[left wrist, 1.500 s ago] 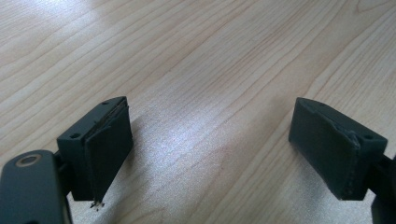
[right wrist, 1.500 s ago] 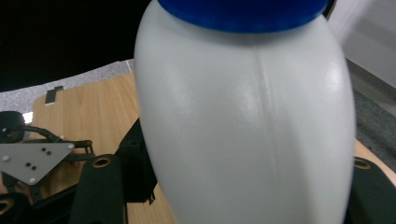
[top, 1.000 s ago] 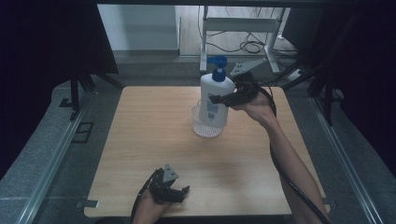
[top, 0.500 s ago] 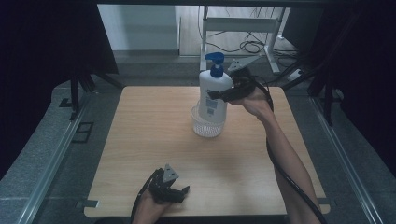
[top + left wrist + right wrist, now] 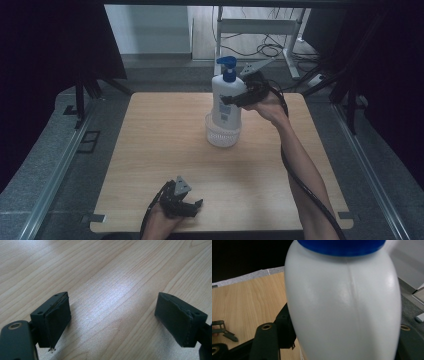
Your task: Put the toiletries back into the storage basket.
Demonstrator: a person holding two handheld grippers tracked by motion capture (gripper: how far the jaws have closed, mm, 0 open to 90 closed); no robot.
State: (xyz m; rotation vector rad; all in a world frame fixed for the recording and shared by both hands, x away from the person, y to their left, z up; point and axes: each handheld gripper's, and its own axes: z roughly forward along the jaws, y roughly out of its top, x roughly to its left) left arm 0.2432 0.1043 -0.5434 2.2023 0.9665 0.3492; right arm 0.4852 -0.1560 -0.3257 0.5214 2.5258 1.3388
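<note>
Pump bottle (image 5: 226,102) over white basket (image 5: 223,135), wooden table (image 5: 150,145)

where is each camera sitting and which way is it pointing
High view: above the person's table edge, looking forward and down at the wooden table; both forearms, left gripper, right gripper.
Left gripper view: on the left gripper, facing bare tabletop; its open jaws.
Right gripper view: on the right gripper, facing the white pump bottle with blue cap it clamps.
Shared: high and right gripper views both show the bottle, above a white mesh basket.
</note>
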